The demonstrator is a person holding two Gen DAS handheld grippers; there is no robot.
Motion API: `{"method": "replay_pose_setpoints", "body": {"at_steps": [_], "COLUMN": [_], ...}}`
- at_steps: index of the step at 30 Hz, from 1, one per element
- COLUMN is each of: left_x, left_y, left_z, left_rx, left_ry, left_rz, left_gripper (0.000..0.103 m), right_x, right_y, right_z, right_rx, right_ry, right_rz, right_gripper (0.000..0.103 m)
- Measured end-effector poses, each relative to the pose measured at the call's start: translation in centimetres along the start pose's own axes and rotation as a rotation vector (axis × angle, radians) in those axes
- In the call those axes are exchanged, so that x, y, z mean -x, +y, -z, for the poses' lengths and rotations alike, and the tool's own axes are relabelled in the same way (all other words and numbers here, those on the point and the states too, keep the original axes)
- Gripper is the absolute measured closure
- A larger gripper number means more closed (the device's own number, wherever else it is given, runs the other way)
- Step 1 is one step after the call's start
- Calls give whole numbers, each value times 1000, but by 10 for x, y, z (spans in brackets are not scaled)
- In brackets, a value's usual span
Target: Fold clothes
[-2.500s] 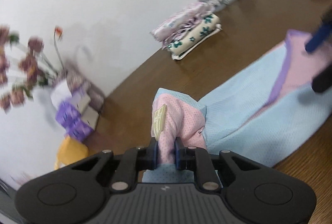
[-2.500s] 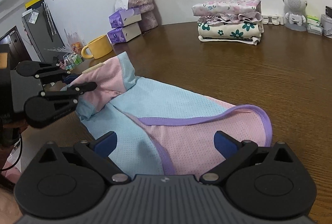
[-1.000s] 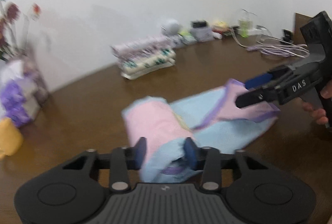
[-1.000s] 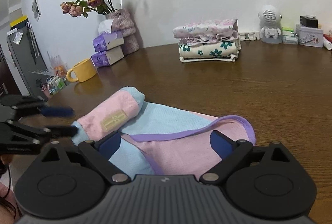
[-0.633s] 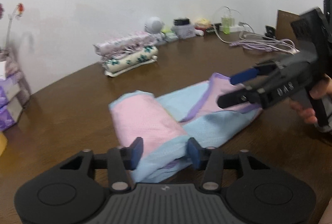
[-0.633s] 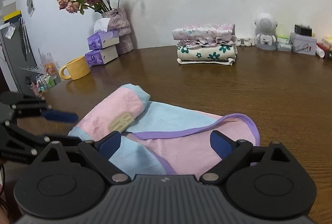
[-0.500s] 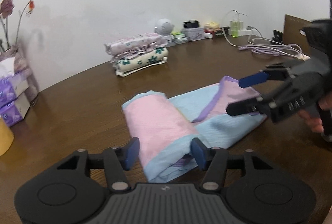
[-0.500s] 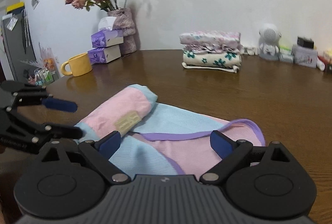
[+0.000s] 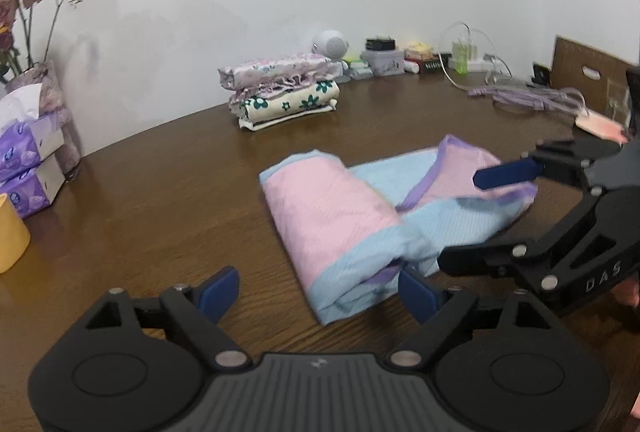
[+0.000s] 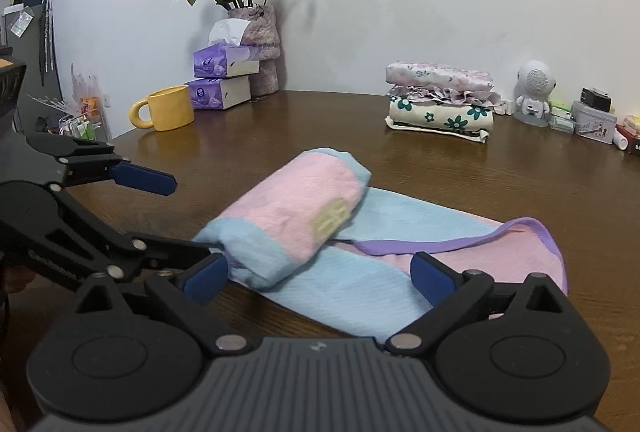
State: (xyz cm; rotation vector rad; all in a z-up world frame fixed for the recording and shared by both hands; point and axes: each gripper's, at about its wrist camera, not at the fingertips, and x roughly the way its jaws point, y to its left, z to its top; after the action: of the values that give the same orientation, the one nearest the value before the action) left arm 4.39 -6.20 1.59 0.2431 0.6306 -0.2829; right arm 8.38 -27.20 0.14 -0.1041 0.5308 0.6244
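Pink, pale-blue and lilac mesh knit makes up the small garment (image 9: 384, 216), which lies flat on the brown wooden table (image 9: 160, 200) with one end already turned over into a soft pink roll. That roll sits just ahead of the left gripper (image 9: 318, 290), whose jaws have just been opening and now stand wide, one on either side of the rolled end, pressing on nothing. The right gripper (image 10: 318, 274) also gapes, the unfolded lilac-edged half lying between and beyond its pads. The cloth looks light, limp and a little slippery, so it should sag when lifted; the lilac hem at the far corner seems the surest pinch. Well beyond both tongs stands a stack of folded floral clothes (image 10: 440, 100), near a yellow mug (image 10: 166, 108).
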Motion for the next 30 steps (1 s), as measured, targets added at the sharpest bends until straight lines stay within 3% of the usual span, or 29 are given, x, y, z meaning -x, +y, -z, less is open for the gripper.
{"method": "replay_pose_setpoints", "body": {"at_steps": [3, 5, 6, 12, 14, 16, 20, 23, 30], "left_x": [-3, -6, -8, -20, -21, -21, -20, -18, -13], "left_y": [2, 1, 1, 0, 1, 2, 7, 15, 27], "left_z": [2, 3, 3, 7, 6, 6, 7, 8, 13], "left_rx": [-27, -42, -48, -60, -52, -39, 15, 103, 259], "left_ry": [14, 20, 26, 51, 42, 31, 13, -1, -30], "left_rz": [22, 28, 30, 26, 38, 51, 66, 83, 116], "left_gripper": [32, 44, 49, 55, 62, 73, 81, 95, 99], "right_x": [-5, -12, -15, -25, -27, -28, -28, -27, -27], "right_y": [10, 16, 18, 32, 33, 35, 37, 36, 36], "right_z": [-1, -1, -1, 0, 0, 0, 0, 1, 2], "right_rx": [4, 0, -2, 1, -13, -27, -48, -72, -91], "right_ry": [14, 39, 50, 84, 91, 89, 84, 77, 69], "right_rz": [17, 21, 28, 79, 78, 75, 72, 72, 71], "right_gripper": [14, 29, 30, 46, 59, 64, 74, 84, 94]}}
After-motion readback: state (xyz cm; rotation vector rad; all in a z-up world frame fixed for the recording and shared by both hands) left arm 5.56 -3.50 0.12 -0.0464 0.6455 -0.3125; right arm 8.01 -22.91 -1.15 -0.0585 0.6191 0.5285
